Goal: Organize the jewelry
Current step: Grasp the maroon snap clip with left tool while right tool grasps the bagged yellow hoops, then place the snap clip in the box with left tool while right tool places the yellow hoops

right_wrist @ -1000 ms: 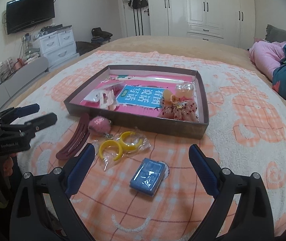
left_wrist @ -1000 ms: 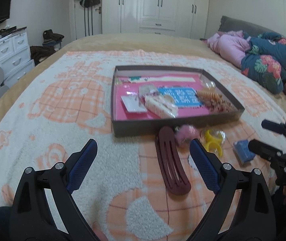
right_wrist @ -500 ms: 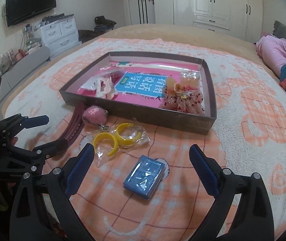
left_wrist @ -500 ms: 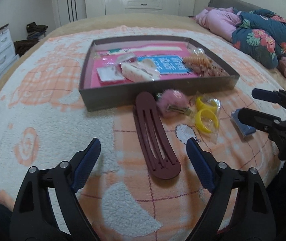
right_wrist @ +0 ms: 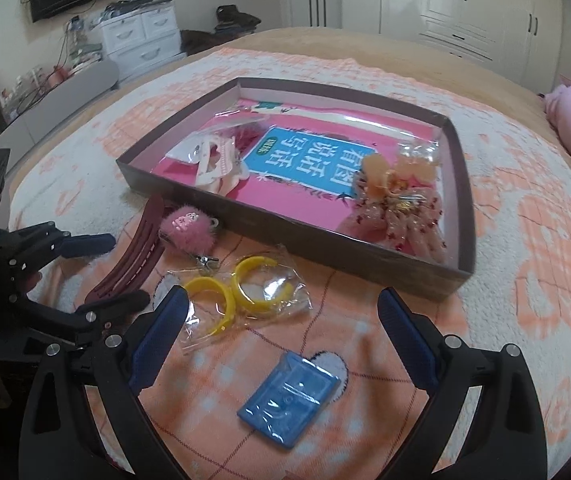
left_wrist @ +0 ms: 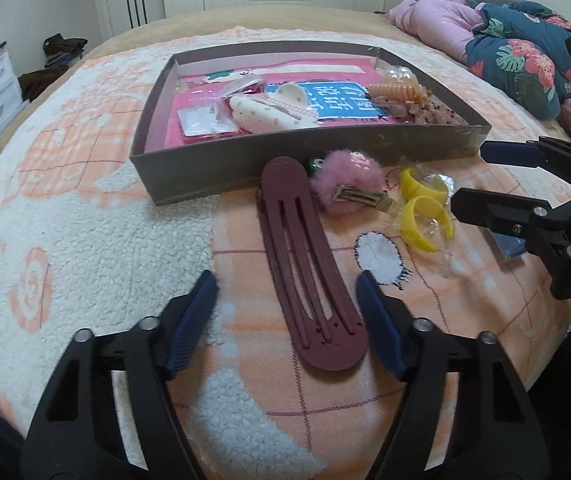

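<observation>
A long maroon hair clip [left_wrist: 309, 272] lies on the blanket in front of a shallow dark box [left_wrist: 245, 168]. My left gripper [left_wrist: 285, 284] hangs low over the clip's near end. Its jaws are closing, the clip lies between them, and the left pad stands well clear of it. Beside the clip lie a pink pom-pom clip [left_wrist: 345, 176] and yellow hoops in a clear bag [right_wrist: 245, 284]. My right gripper [right_wrist: 281, 300] is open above a blue packet [right_wrist: 289, 396], touching nothing. The box holds a pink-and-blue book, white clips and scrunchies.
The peach-and-white blanket [left_wrist: 85, 248] covers a bed. Folded pink and floral bedding [left_wrist: 517, 56] lies at the far right. White drawers [right_wrist: 141, 36] and a wall television stand left of the bed, wardrobes behind it. The two grippers hang close together over the loose items.
My left gripper has sunk toward the maroon clip and its jaws have narrowed around it. The right gripper has drifted lower and closer to the blue packet, still wide.
</observation>
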`<state>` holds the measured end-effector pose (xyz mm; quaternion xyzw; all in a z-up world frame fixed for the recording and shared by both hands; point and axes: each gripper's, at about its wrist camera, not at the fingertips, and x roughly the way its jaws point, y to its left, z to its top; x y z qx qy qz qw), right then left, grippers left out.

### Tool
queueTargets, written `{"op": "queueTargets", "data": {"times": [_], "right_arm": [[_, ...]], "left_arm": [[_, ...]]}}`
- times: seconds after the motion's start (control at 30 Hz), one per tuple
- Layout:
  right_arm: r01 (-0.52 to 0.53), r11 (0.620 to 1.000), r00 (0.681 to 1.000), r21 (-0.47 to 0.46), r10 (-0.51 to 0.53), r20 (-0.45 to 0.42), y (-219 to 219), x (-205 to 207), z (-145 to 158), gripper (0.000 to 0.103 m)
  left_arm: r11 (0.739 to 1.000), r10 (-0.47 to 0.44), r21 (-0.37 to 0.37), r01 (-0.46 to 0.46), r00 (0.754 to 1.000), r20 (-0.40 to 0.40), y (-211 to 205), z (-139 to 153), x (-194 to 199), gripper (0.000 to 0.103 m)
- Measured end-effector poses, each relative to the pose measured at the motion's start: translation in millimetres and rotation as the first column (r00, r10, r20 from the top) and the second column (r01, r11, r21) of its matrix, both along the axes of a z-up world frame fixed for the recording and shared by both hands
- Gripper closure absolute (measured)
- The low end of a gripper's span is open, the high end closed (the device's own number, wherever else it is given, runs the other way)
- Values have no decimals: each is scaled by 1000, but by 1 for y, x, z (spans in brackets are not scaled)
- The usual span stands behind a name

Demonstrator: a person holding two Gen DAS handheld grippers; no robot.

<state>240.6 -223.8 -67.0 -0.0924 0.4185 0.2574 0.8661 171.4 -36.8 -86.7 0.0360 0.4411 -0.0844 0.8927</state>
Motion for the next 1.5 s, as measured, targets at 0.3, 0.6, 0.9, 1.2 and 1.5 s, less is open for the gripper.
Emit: {"op": "queueTargets", "data": {"times": [0.3,0.6,0.9,1.2,1.5], "right_arm": [[-75,997,996,-20,74,-59,17,7,-11,10],[-121,988,991,-95,114,-72,33,1,-27,19],[-112,992,993,-62,109,-46,27,-5,-19,32],[-61,998,998,34,61,3,9,-15,2,35],[-9,991,999,132,4,40,-12,-21,23,35]], "left_arm": [[999,22,-25,-22,1000,-12,12,3,3,77],[998,33,-50,-32,999,1,17,10,-2,77],[996,53,-77,-50,998,40,23,23,-7,77],[995,61,-82,-55,995,77,23,33,-10,78],[994,63,-91,-53,992,107,19,46,-9,78]]}}
